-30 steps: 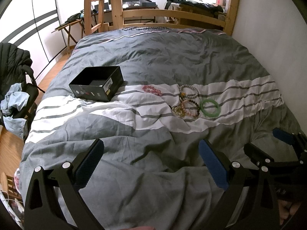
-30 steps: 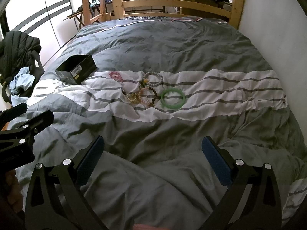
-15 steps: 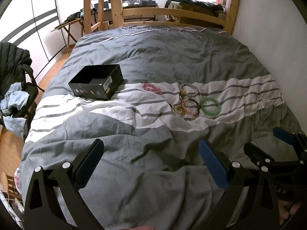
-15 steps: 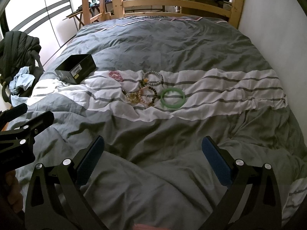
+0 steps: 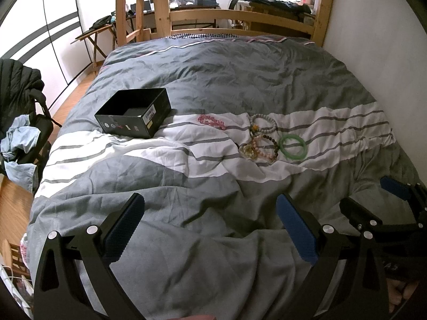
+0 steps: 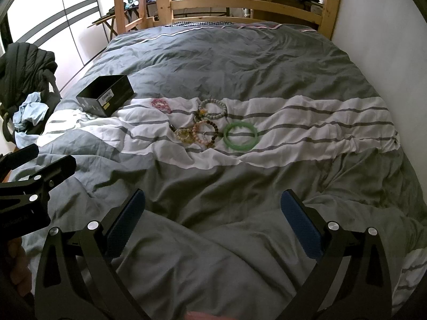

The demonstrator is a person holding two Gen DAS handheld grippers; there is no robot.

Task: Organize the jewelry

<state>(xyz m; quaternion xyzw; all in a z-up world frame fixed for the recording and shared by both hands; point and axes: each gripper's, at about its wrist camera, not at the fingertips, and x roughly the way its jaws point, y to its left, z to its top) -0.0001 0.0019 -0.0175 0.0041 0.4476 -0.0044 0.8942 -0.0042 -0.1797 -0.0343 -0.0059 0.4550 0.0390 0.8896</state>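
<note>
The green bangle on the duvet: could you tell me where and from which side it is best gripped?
Grip the green bangle across its right rim, coming from above with the right gripper. It lies flat, a rigid open ring; its left rim sits close to the beaded bracelets, the right side is free.

I am carrying two black angular grippers, my left gripper [image 5: 210,221] and right gripper [image 6: 213,213], each wearing blue ribbed finger pads [image 6: 301,225] and silver round screws [image 5: 92,230].
</note>
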